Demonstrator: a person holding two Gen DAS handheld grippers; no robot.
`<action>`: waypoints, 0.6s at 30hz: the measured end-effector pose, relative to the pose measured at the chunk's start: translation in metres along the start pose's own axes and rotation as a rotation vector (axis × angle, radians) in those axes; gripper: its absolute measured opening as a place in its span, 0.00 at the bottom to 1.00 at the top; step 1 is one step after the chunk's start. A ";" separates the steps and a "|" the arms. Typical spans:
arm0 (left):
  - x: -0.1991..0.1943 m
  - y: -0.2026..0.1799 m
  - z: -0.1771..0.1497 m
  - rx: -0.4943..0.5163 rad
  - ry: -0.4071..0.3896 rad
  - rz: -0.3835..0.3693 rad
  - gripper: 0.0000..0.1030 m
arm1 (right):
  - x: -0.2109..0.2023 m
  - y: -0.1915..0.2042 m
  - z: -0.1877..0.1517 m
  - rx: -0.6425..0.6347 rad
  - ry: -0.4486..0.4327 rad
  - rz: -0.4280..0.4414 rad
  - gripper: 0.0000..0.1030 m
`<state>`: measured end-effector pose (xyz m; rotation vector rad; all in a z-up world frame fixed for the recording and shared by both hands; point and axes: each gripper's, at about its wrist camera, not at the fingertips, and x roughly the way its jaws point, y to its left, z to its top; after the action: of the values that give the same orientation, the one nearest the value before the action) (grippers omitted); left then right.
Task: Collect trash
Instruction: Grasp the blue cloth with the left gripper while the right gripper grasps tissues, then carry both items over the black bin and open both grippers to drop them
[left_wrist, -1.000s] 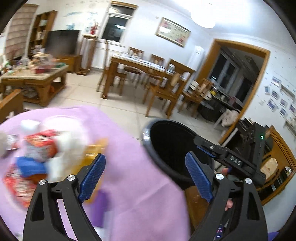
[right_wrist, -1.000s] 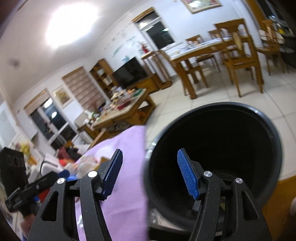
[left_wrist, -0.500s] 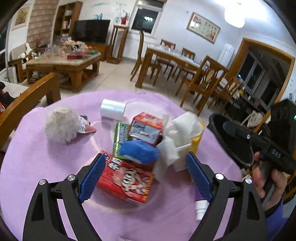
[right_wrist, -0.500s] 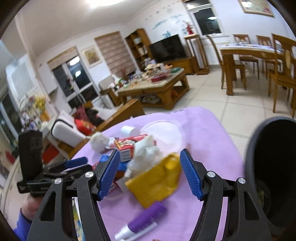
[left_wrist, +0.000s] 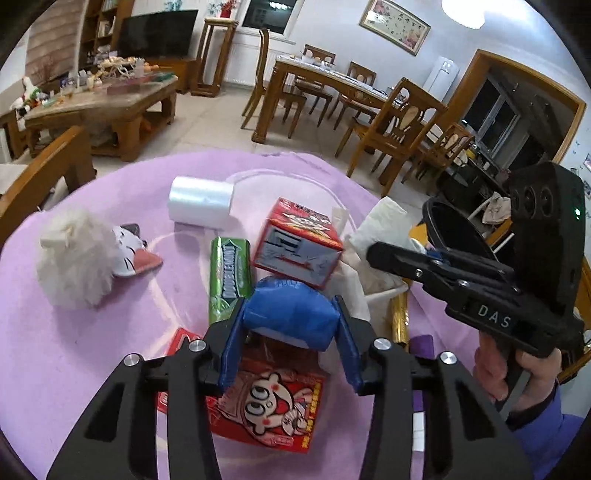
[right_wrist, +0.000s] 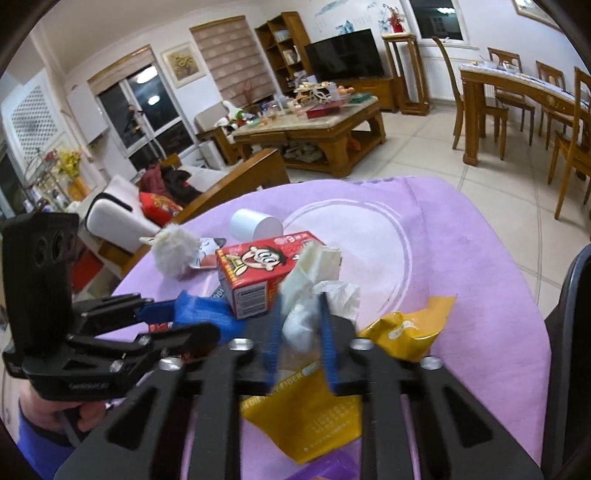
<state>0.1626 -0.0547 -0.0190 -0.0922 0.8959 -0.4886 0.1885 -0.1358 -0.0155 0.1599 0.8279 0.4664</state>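
Note:
My left gripper (left_wrist: 290, 332) is shut on a blue packet (left_wrist: 291, 314) in the trash pile on the purple tablecloth (left_wrist: 92, 350). My right gripper (right_wrist: 297, 328) is shut on crumpled white tissue (right_wrist: 314, 284) lying over a yellow wrapper (right_wrist: 406, 328). The right gripper also shows in the left wrist view (left_wrist: 406, 258); the left gripper and blue packet (right_wrist: 199, 314) show in the right wrist view. Around them lie a red carton (left_wrist: 299, 240), a flat red box (left_wrist: 273, 406) and a green gum pack (left_wrist: 229, 277). The black bin's rim (right_wrist: 565, 350) is at the right.
A white fluffy toy (left_wrist: 74, 258) and a white roll (left_wrist: 201, 201) lie at the cloth's far left. A purple tube (left_wrist: 421, 369) lies near the right side. A wooden chair back (left_wrist: 44, 170) stands beyond the table; dining chairs and a coffee table stand farther off.
Both grippers swung from the black bin back over the pile, moved down and closed: the left onto the blue packet, the right onto the white tissue.

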 end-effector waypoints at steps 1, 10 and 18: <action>-0.002 -0.002 -0.002 0.003 -0.015 0.000 0.43 | -0.003 -0.002 -0.002 0.003 -0.009 0.005 0.07; -0.073 -0.022 -0.016 0.006 -0.241 -0.011 0.42 | -0.081 -0.011 -0.012 0.051 -0.202 0.119 0.06; -0.119 -0.053 -0.015 0.000 -0.360 -0.111 0.43 | -0.165 -0.016 -0.014 0.065 -0.355 0.170 0.06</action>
<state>0.0688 -0.0469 0.0730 -0.2236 0.5395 -0.5540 0.0878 -0.2264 0.0807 0.3648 0.4829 0.5520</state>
